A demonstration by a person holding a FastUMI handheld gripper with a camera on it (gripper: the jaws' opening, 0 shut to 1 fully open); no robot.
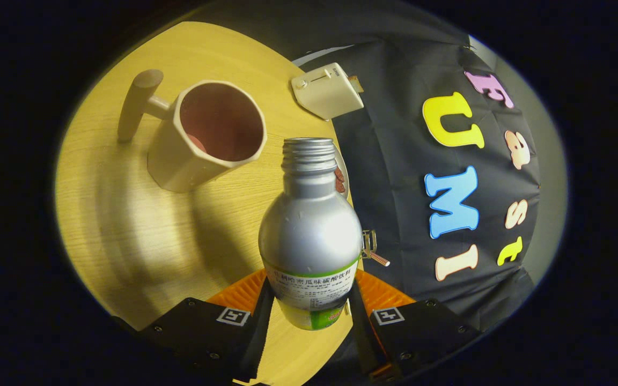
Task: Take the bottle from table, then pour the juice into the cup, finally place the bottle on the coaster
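gripper (309, 300) clamped on bottle (310, 230), lifted off the table (126, 214), neck open. cup (207, 134) just beyond bottle mouth. pour step starting; next needs tipping the mouth over the cup rim.
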